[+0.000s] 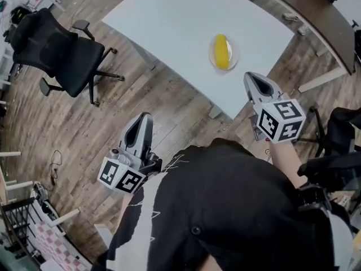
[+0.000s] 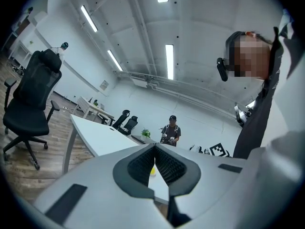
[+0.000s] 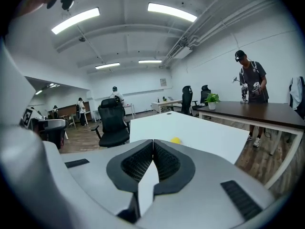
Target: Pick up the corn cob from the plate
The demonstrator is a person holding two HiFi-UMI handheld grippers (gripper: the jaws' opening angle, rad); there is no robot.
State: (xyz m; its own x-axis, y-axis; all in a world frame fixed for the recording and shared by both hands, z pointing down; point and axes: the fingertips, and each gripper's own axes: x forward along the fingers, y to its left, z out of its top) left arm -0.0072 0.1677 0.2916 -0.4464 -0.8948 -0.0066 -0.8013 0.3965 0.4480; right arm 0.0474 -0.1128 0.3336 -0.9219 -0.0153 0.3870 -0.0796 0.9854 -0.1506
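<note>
A yellow corn cob (image 1: 221, 51) lies on a small clear plate (image 1: 212, 55) near the front right corner of the white table (image 1: 169, 21). My right gripper (image 1: 252, 77) is shut and empty, just off the table's corner and short of the plate. My left gripper (image 1: 145, 117) hangs over the wooden floor, well short of the table, also shut on nothing. In the right gripper view the corn cob (image 3: 176, 140) peeks just above the closed jaws of the right gripper (image 3: 153, 141). In the left gripper view a sliver of the corn cob (image 2: 152, 171) shows below the touching tips of the left gripper (image 2: 155, 146).
A black office chair (image 1: 62, 55) stands on the floor left of the table. A dark curved desk (image 1: 316, 10) runs along the back right, and another black chair (image 1: 341, 130) sits at my right. A person (image 3: 249, 80) stands by the dark desk.
</note>
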